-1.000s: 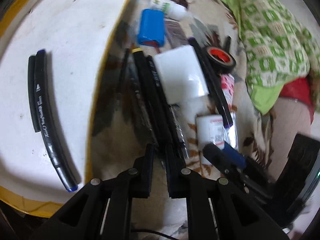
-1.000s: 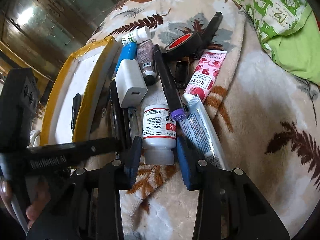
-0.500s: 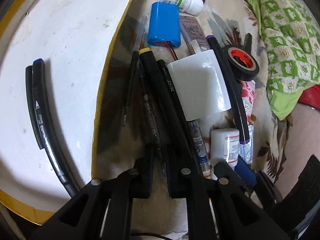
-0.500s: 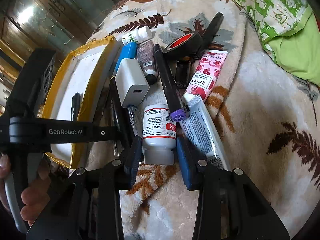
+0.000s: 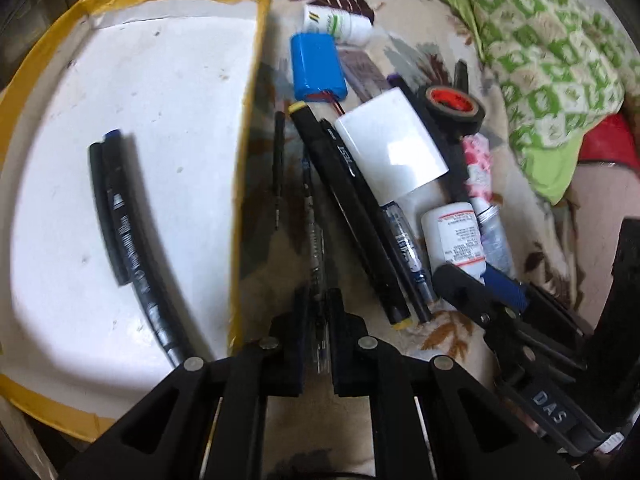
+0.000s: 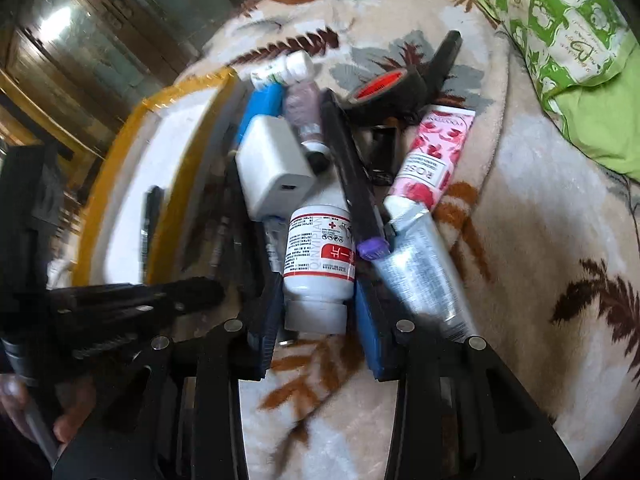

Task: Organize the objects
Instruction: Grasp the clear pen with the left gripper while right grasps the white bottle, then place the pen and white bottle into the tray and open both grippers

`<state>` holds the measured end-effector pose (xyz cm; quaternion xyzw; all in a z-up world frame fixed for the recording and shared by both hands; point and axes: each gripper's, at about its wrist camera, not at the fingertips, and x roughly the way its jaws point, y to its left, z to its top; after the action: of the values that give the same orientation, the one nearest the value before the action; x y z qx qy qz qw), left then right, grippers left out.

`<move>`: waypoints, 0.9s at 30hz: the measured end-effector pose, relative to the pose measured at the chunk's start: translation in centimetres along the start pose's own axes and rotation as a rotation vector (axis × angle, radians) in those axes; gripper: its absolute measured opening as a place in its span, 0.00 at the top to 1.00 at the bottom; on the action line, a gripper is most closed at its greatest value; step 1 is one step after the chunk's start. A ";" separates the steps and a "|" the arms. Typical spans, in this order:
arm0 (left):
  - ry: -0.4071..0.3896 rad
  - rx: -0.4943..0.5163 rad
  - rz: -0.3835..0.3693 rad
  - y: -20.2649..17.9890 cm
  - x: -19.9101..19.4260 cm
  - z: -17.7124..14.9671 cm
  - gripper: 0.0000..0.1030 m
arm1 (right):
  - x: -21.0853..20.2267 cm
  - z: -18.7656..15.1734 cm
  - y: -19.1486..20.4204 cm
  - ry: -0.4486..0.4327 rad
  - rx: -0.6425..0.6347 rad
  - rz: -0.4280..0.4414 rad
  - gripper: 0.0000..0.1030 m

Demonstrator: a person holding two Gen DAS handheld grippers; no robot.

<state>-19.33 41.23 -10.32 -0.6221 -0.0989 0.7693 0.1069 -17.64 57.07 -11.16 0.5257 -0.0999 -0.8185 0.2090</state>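
Lying far left in the left wrist view: a white tray (image 5: pixel 168 92) with a yellow taped rim, holding two dark pens (image 5: pixel 120 216) side by side, one blue-capped. Resting just right of the tray's rim, on the leaf-patterned blanket (image 6: pixel 540 208): a thin dark pen (image 5: pixel 278 168), then a clear-barrelled pen (image 5: pixel 314 240) running toward the near edge. Closing around that clear pen: the left gripper (image 5: pixel 316 316), fingers narrowed to a slim gap with the barrel passing between them, though actual contact blurring beyond telling. Leaning diagonally further right: a black marker with yellow ends (image 5: pixel 348 212) and another black pen touching it. Sitting far of these: a blue battery pack (image 5: pixel 316 68) and a small green-labelled bottle (image 5: pixel 336 24). Overlapping the pens: a white charger block (image 5: pixel 390 148), with a roll of black tape (image 5: pixel 454 104) just right of it. Straddling a white medicine bottle (image 6: pixel 320 260) in the right wrist view: the right gripper (image 6: pixel 320 320), blue-padded fingers spread wide on either side of the cap, apparently not pressing it. Lying right of the bottle: a purple-capped black marker (image 6: pixel 356 184), a silver tube (image 6: pixel 424 268) and a pink rose-printed tube (image 6: pixel 432 156). Bunching at far right: a green patterned cloth (image 6: pixel 560 20).
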 end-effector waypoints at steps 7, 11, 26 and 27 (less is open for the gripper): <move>-0.103 -0.097 -0.155 3.0 -4.4 -1.1 0.94 | -2.5 0.0 1.9 -0.024 -0.026 0.085 0.66; -0.114 -0.113 -0.153 3.2 -4.6 -1.2 0.94 | -2.0 -0.1 3.4 -0.014 -0.048 0.098 0.66; -0.252 -0.279 -0.091 11.6 -10.4 0.2 0.94 | -0.6 2.2 11.0 0.021 -0.182 0.195 0.66; -0.251 -0.285 -0.075 12.2 -10.4 0.2 0.94 | 0.1 2.5 11.8 0.026 -0.202 0.184 0.66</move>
<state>-17.95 26.57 -4.01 -0.5258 -0.2426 0.8146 0.0331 -17.17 46.32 -5.66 0.5014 -0.0621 -0.7948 0.3362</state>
